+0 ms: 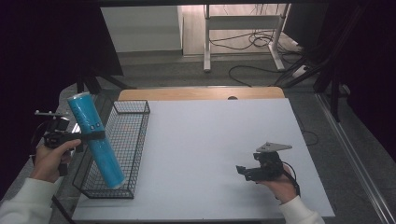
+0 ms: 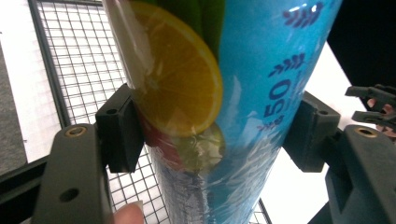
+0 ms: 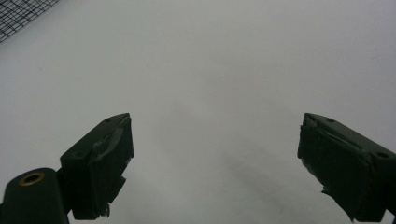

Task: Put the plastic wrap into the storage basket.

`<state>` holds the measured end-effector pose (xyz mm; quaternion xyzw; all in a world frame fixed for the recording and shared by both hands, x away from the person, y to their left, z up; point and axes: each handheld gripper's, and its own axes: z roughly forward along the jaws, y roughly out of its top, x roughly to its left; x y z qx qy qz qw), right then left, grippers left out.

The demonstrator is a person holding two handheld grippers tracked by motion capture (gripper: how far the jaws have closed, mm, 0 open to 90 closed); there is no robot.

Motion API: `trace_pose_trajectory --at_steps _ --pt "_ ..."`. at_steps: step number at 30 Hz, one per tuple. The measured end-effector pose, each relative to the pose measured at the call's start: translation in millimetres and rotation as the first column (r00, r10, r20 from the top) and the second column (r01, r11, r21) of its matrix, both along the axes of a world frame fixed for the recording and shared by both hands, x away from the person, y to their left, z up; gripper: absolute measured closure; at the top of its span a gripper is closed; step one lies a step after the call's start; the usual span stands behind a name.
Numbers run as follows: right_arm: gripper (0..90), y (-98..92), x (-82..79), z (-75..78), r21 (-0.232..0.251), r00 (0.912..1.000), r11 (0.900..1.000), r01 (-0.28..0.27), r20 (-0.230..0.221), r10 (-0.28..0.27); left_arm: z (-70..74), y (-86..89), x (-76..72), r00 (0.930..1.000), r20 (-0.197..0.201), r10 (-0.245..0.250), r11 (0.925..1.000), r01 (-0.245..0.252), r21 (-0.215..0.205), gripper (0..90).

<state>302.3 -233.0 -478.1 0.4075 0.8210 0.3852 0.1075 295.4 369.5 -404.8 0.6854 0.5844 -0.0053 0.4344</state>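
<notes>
White desk [image 1: 205, 154] top, mostly bare; black wire basket [image 1: 122, 140] sits along its left edge, long side running away from the person, nothing resting on its floor that I can see. Blue tube [image 1: 95, 139] (printed wrap, orange slice graphic) is the only object in play: long axis tilted, top leaning out left, lower end down inside the basket near its front corner; can't tell if it's touching the mesh. Left gripper [image 1: 88, 136] is clamped across the tube at about mid-length, jaws on opposite sides, coming in from the left outside the basket. Likely next is a lower/release into the basket, so tilt vs basket long axis matters. Right gripper [image 1: 243, 171] is well apart on the right, jaws spread wide, holding nothing, just over bare desk
</notes>
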Motion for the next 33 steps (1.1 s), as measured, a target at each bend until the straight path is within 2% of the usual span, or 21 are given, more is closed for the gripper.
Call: trace_pose_trajectory --at_steps 6,9,13,18,22,27,33 --pt "10.9 0.0 -0.3 -0.5 -0.002 1.0 1.0 -0.004 0.0 0.004 -6.3 -11.9 10.6 0.9991 -0.026 -0.033 0.9992 0.033 0.02 32.0" --pt "10.9 -0.6 -0.3 -0.1 0.0 1.0 1.0 0.0 -0.003 0.0 -11.5 -17.0 16.9 0.998 -0.054 -0.033 0.9986 0.035 0.041 31.9" --pt "10.9 -1.8 -0.4 0.5 0.003 1.0 1.0 0.007 -0.002 -0.007 -15.0 -19.7 25.2 0.9973 -0.069 -0.024 0.999 0.027 0.036 31.9" --pt "10.9 -1.7 0.6 -0.7 -0.001 0.9999 1.0 0.009 -0.006 -0.009 -20.6 -25.8 37.0 0.9964 -0.085 0.002 0.9993 0.001 0.037 31.8" --pt "10.9 -1.1 0.5 -1.0 -0.004 0.9999 1.0 0.007 -0.007 -0.007 -25.2 -33.3 46.9 0.9943 -0.101 0.032 0.9982 -0.027 0.054 31.7" --pt "10.9 -2.4 1.4 -1.1 -0.002 0.9999 1.0 0.015 -0.007 -0.015 -30.7 -45.7 60.5 0.9919 -0.12 0.043 0.9963 -0.033 0.079 31.7" --pt "10.9 -4.9 1.8 -0.3 0.004 0.9996 1.0 0.025 -0.009 -0.025 -40.6 -54.3 75.1 0.9857 -0.153 0.071 0.9936 -0.057 0.098 31.6"
